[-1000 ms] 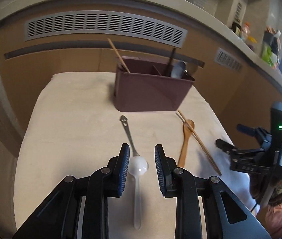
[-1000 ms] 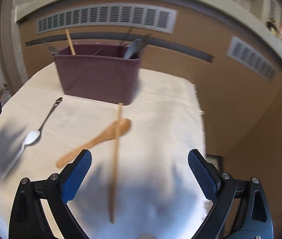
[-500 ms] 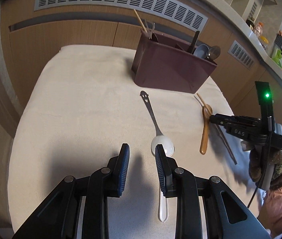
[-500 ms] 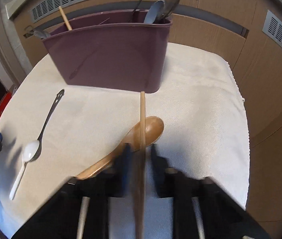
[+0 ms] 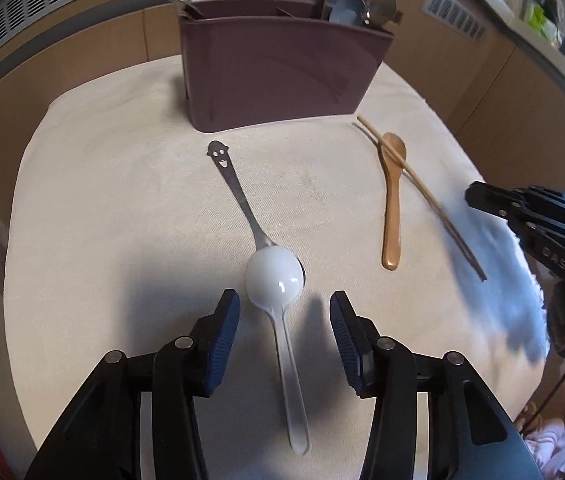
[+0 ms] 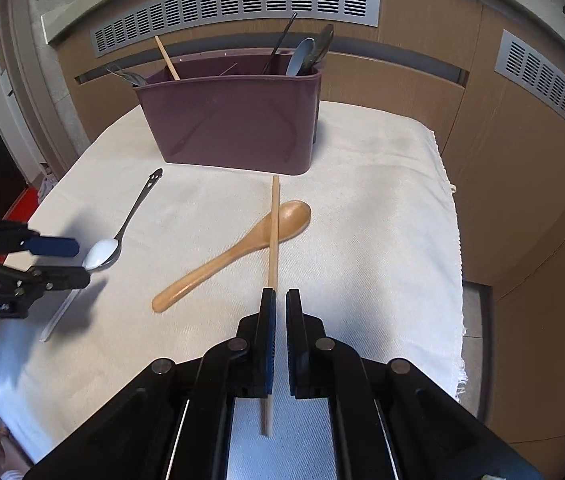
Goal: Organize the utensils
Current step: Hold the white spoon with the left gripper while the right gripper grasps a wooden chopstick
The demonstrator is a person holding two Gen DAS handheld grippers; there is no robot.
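A maroon utensil caddy stands at the back of the cloth-covered table, holding a chopstick, spoons and other metal utensils. A white plastic spoon lies with its bowl over a metal spoon. My left gripper is open, its fingers astride the white spoon's handle. A wooden spoon lies under a wooden chopstick. My right gripper is nearly shut above the chopstick's near part; the chopstick lies under its left finger.
Wood panelling with grey vent grilles runs behind the table. The cloth's fringed right edge drops to the floor. Cluttered shelf items show at the far right.
My left gripper opened wider and moved right to straddle the white spoon. My right gripper, wide open a second ago, closed over the chopstick and stays nearly shut.
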